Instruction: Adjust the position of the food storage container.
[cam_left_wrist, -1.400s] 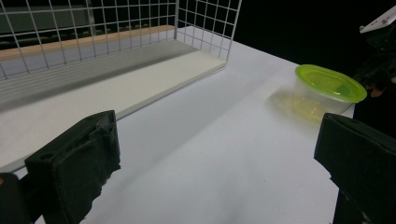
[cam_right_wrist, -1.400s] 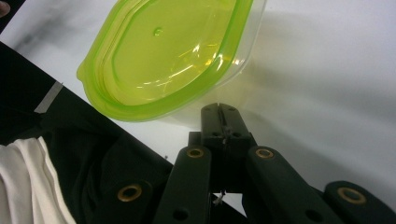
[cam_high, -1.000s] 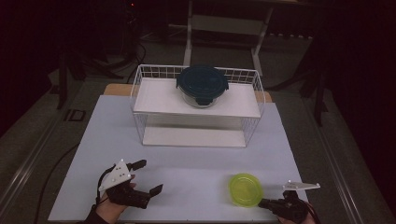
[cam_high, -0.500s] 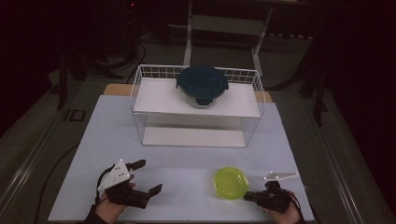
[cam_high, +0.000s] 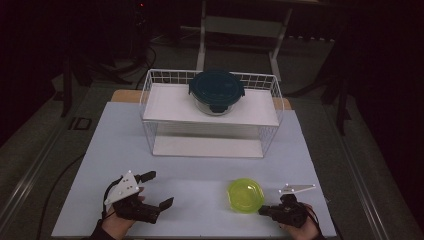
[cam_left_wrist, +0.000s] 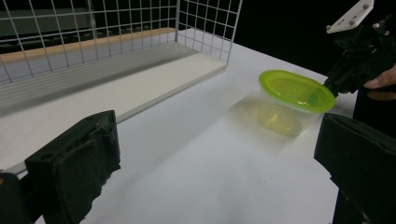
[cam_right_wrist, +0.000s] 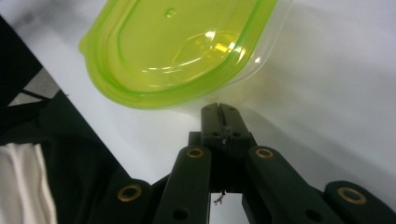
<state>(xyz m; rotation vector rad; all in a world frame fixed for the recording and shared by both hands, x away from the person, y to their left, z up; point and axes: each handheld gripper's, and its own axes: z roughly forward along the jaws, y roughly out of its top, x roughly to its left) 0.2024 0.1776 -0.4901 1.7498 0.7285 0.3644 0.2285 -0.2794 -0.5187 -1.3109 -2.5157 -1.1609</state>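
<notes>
From above, the green-lidded container (cam_high: 246, 195) sits on the white bench (cam_high: 200, 170) at the near right, and the right tool (cam_high: 265, 210) lies just beside it, its closed tips pointing at the near-right edge of the lid. The left tool (cam_high: 156, 190) is well apart to the left, with its jaws wide open and holding nothing, so the right hand is clearly nearer.

Along the left tool view, the container (cam_left_wrist: 292, 100) stands far ahead, between that tool's open pads, and the right tool (cam_left_wrist: 334, 84) meets its lid edge.

Along the right tool view, the jaws are shut together with nothing between them; the lid rim (cam_right_wrist: 140, 100) is directly ahead and slightly above the tips, very near. I cannot tell if they touch.
</notes>
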